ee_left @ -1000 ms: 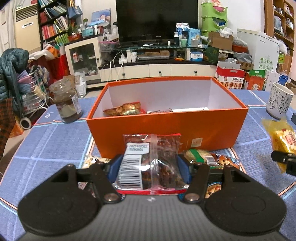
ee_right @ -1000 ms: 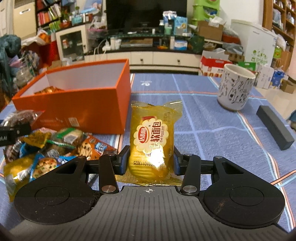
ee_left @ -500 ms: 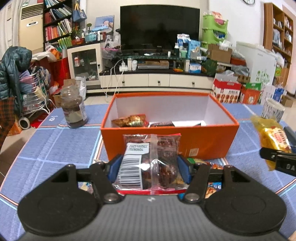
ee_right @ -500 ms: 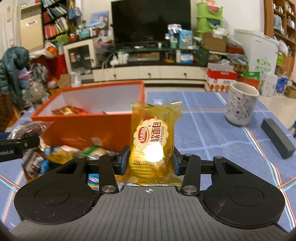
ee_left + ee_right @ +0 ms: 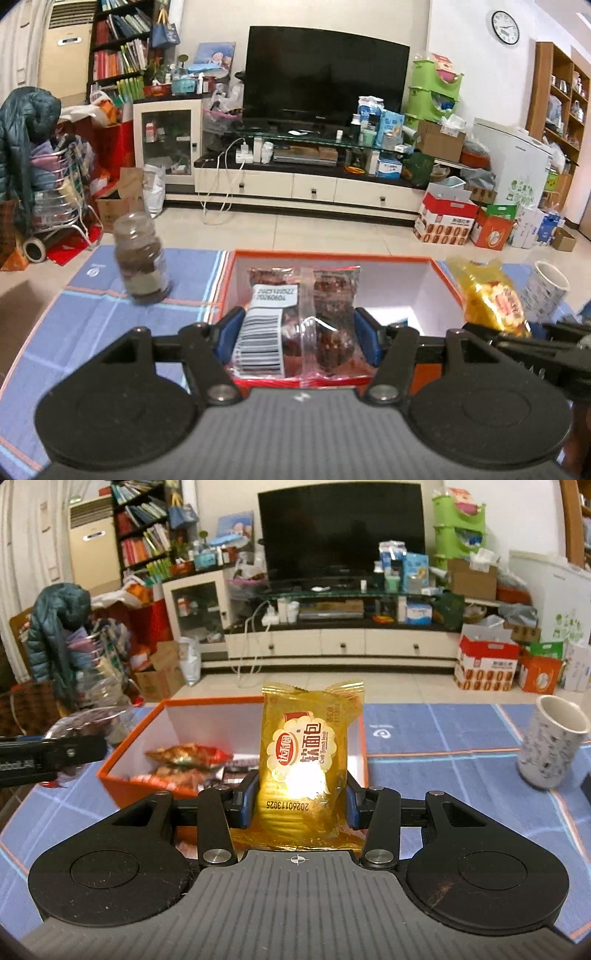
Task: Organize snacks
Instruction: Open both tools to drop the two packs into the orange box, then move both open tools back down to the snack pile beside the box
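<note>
My left gripper (image 5: 300, 334) is shut on a clear packet of dark dried fruit (image 5: 301, 325) with a barcode label, held up in front of the open orange box (image 5: 441, 275). My right gripper (image 5: 298, 803) is shut on a yellow soft-bread packet (image 5: 304, 760), raised over the near right part of the orange box (image 5: 127, 746). Inside the box lie a red-gold snack packet (image 5: 188, 755) and other wrappers. The bread packet (image 5: 491, 299) and the right gripper show at the right of the left wrist view; the left gripper's finger shows at the left of the right wrist view.
A glass jar (image 5: 140, 260) stands left of the box on the blue checked tablecloth (image 5: 92, 317). A patterned white mug (image 5: 552, 746) stands to the right. Beyond the table's far edge are the floor, a TV cabinet and stacked boxes.
Both grippers rose and moved toward the box with their packets still held. The box now sits lower and nearer under them, and the pile of loose snacks has dropped out of sight.
</note>
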{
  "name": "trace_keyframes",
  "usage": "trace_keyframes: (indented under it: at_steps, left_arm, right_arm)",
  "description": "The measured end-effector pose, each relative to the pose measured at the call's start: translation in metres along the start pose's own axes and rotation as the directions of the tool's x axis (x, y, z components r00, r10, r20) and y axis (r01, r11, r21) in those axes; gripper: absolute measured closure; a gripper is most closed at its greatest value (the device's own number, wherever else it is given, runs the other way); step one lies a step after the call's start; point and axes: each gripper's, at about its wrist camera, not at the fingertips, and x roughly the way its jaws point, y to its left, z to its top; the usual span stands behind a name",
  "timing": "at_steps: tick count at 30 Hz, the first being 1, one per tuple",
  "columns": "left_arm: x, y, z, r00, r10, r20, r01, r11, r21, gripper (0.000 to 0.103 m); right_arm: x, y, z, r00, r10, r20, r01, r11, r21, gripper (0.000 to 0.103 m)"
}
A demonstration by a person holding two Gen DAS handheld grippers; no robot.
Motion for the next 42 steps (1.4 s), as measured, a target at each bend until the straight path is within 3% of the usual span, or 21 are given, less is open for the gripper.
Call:
trace_keyframes:
  at_steps: [3,4,5,7,9,10,13,17,19,21,23,27,30,34,37,40,41,42]
  left_arm:
    - [0.038,-0.013,0.014,1.0,-0.002,-0.004,0.002,0.999,0.044,0.04]
    - [0.05,-0.017,0.016,1.0,-0.015,-0.003,0.015,0.998,0.059,0.036]
    - [0.056,-0.02,0.016,1.0,-0.015,-0.001,0.015,0.997,0.071,0.022]
    - [0.049,-0.017,0.015,1.0,0.001,0.006,-0.002,0.997,0.071,0.015]
    - [0.024,-0.007,0.009,0.998,-0.023,0.053,0.02,0.997,0.07,0.009]
    - [0.012,-0.001,0.005,0.998,-0.022,0.065,0.018,0.997,0.069,0.009]
    - [-0.026,0.027,-0.021,0.997,-0.003,0.077,0.001,1.0,0.025,0.008]
    - [-0.061,0.059,-0.063,0.999,0.028,0.022,-0.027,0.998,-0.052,0.008]
    - [-0.071,0.067,-0.081,0.999,0.032,-0.006,-0.032,0.999,-0.043,0.008]
    - [-0.077,0.07,-0.095,0.999,0.029,-0.029,-0.029,1.0,0.0,0.008]
    - [-0.081,0.077,-0.106,0.999,0.018,-0.048,-0.017,0.999,0.029,0.008]
    - [-0.071,0.095,-0.117,0.995,0.002,-0.101,-0.001,1.0,0.014,0.008]
    - [-0.062,0.1,-0.118,0.992,-0.016,-0.121,0.017,1.0,0.004,0.008]
    - [-0.05,0.093,-0.122,0.986,-0.058,-0.157,0.067,0.996,0.055,0.008]
    - [-0.043,0.083,-0.122,0.981,-0.089,-0.174,0.105,0.991,0.086,0.008]
    - [-0.038,0.073,-0.12,0.978,-0.108,-0.177,0.127,0.987,0.101,0.008]
    - [-0.036,0.069,-0.12,0.978,-0.108,-0.179,0.128,0.986,0.105,0.008]
    - [-0.035,0.067,-0.12,0.978,-0.109,-0.18,0.13,0.986,0.106,0.008]
  right_arm:
    - [0.034,0.0,0.019,0.999,0.012,-0.031,-0.012,1.0,0.008,0.072]
    - [0.049,0.0,0.026,0.998,0.016,-0.056,-0.015,1.0,0.007,0.071]
    - [0.06,0.001,0.032,0.997,0.01,-0.08,-0.01,1.0,0.008,0.07]
    - [0.061,0.0,0.037,0.997,0.001,-0.078,0.001,1.0,0.027,0.069]
    - [0.036,0.001,0.034,0.999,0.03,-0.028,-0.029,0.999,0.034,0.059]
    - [0.02,0.002,0.028,0.999,0.033,-0.006,-0.033,0.999,0.024,0.049]
    - [-0.029,0.006,-0.011,0.999,0.041,0.033,-0.042,0.999,0.017,0.038]
    - [-0.063,0.016,-0.074,0.99,0.139,-0.017,-0.14,0.981,-0.135,0.038]
    - [-0.065,0.024,-0.093,0.974,0.212,-0.075,-0.225,0.927,-0.301,0.038]
    - [-0.063,0.03,-0.103,0.952,0.283,-0.12,-0.306,0.838,-0.452,0.038]
    - [-0.055,0.029,-0.107,0.919,0.343,-0.196,-0.394,0.756,-0.523,0.039]
    - [-0.031,0.034,-0.099,0.873,0.366,-0.321,-0.486,0.613,-0.623,0.042]
    - [-0.009,0.036,-0.091,0.847,0.356,-0.394,-0.53,0.537,-0.656,0.043]
    - [0.023,0.037,-0.073,0.753,0.365,-0.547,-0.658,0.443,-0.609,0.045]
    - [0.041,0.035,-0.065,0.69,0.364,-0.626,-0.722,0.415,-0.554,0.045]
    - [0.06,0.034,-0.064,0.63,0.37,-0.683,-0.769,0.422,-0.48,0.049]
    - [0.062,0.032,-0.063,0.624,0.378,-0.684,-0.77,0.445,-0.457,0.055]
    - [0.062,0.031,-0.065,0.634,0.384,-0.672,-0.761,0.464,-0.453,0.057]
